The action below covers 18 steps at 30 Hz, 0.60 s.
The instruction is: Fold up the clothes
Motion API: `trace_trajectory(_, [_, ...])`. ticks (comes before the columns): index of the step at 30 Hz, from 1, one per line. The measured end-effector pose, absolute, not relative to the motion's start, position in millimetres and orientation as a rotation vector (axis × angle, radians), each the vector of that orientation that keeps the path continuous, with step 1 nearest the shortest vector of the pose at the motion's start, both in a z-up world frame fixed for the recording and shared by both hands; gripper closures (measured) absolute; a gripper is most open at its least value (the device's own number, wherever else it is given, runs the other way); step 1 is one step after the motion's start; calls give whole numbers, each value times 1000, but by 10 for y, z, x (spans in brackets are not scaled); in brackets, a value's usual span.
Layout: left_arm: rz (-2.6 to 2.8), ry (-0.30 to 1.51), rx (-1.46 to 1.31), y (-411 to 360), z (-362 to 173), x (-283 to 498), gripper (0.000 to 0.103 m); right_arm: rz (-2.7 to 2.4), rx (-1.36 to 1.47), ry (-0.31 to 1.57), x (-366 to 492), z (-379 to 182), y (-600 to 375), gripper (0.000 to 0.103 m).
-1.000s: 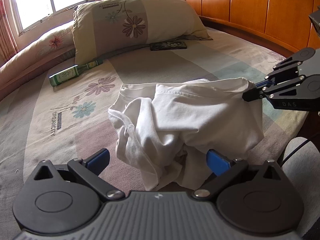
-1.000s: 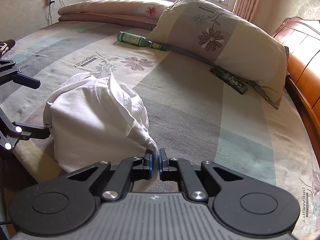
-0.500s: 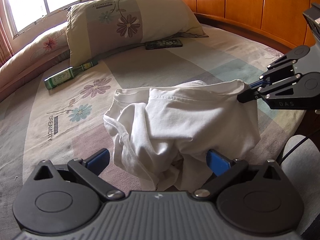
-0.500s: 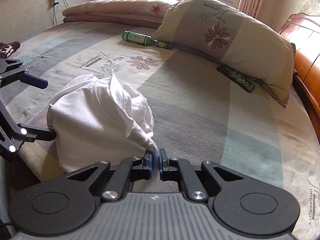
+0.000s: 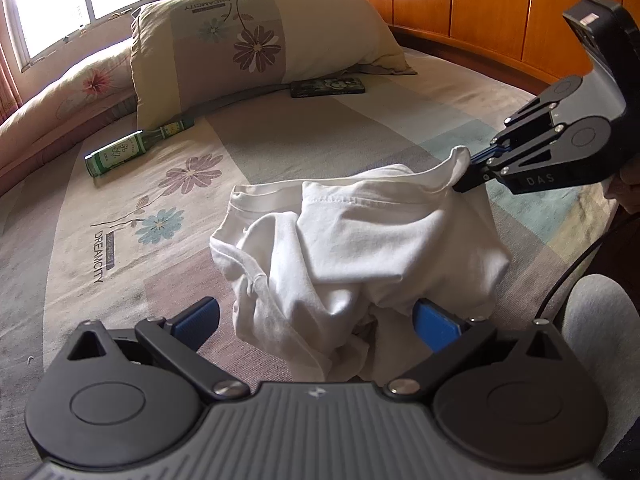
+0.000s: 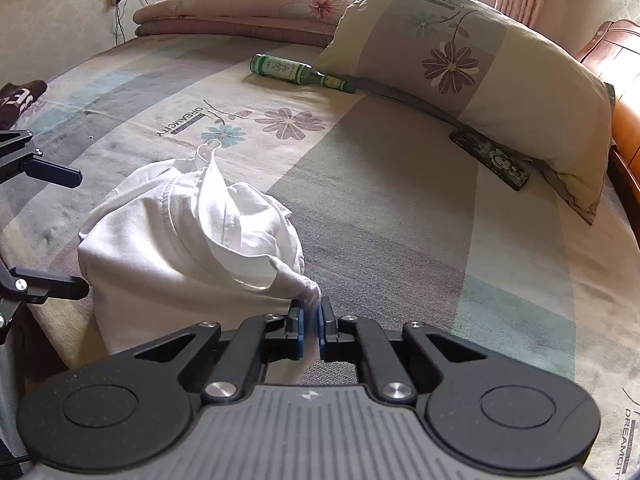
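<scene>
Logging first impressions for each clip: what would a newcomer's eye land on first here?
A crumpled white garment heaped near the bed's front edge, one corner pinched in the shut right gripper. The left gripper stands open around the heap's near side. Behind, a green bottle lies beside a flowered pillow.

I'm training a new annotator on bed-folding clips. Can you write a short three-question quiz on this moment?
1. True or false: the right gripper is shut on a corner of the white garment.
2. Which way do the left gripper jaws stand? A) wide open around the garment's near edge B) clamped on the green bottle C) shut on nothing
3. Fill in: the dark phone-like object lies on the bedsheet just in front of the ____.

Key: 1 true; 2 A; 3 pillow.
</scene>
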<state>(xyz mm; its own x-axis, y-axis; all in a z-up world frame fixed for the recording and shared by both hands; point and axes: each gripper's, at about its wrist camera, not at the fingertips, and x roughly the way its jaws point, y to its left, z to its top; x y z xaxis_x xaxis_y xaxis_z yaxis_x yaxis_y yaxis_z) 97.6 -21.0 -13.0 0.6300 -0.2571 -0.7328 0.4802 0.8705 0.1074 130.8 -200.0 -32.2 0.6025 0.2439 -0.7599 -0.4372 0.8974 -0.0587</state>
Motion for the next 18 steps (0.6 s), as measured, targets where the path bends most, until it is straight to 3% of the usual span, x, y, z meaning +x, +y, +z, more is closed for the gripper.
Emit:
trace_trajectory(8, [-429, 773, 332, -233, -112, 1074, 1, 270, -328, 828, 1803, -325, -2107, 97])
trace_trajectory(11, [-440, 772, 325, -224, -100, 1119, 1, 336, -215, 853, 1961, -284, -2285, 96])
trace_trajectory(13, [-452, 774, 329, -227, -104, 1131, 1, 396, -141, 859, 1988, -258, -2386, 90])
trace_trajectory(17, [-461, 787, 332, -218, -144, 1154, 1, 604, 39, 879, 1834, -330, -2618, 46])
trace_trajectory(18, [-459, 792, 328, -215, -156, 1151, 1, 639, 72, 894, 1785, -397, -2650, 42])
